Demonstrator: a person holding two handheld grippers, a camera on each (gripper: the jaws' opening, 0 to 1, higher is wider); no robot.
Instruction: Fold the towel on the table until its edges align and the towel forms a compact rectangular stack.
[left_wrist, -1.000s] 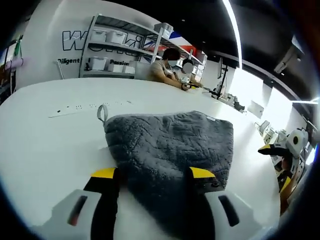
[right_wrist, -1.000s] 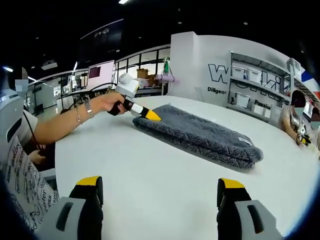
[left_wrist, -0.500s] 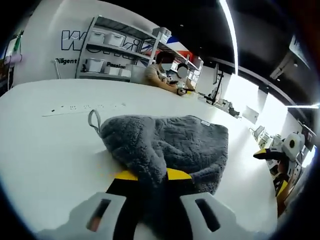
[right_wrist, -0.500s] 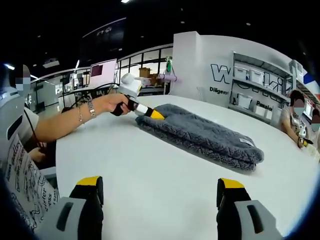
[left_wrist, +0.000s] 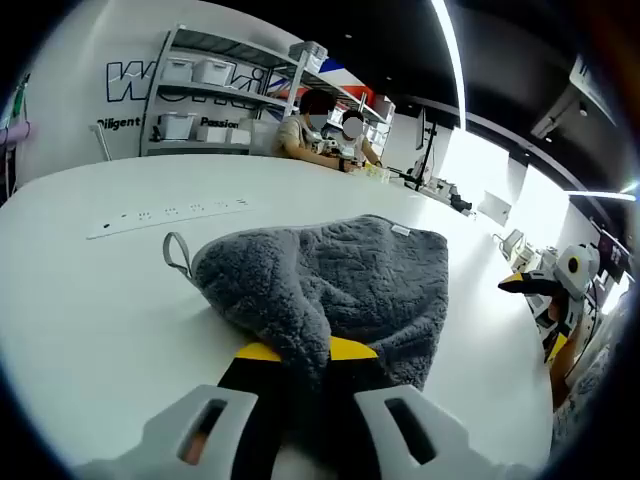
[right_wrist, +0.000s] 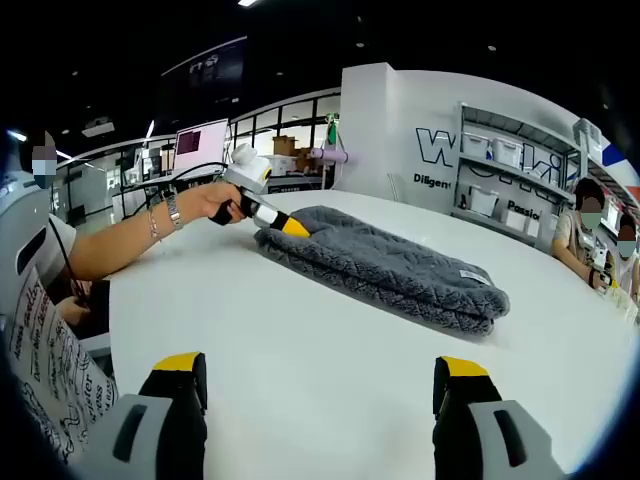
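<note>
While clamped on the near end of the grey towel (left_wrist: 340, 290), left gripper (left_wrist: 297, 352) with yellow-tipped jaws pressed together over bunched pile. Right gripper (right_wrist: 318, 382) spread and empty, well apart from the cloth. Towel already doubled on the white table (right_wrist: 330, 370), long axis running away from the left gripper toward the labelled far end; left hand (right_wrist: 205, 203) clearly nearer for the next fold.

Beyond my claws I see a power strip (left_wrist: 170, 213) lying flat, shelving (left_wrist: 215, 95) with bins against the wall — and a monitor (right_wrist: 200, 143) behind.
</note>
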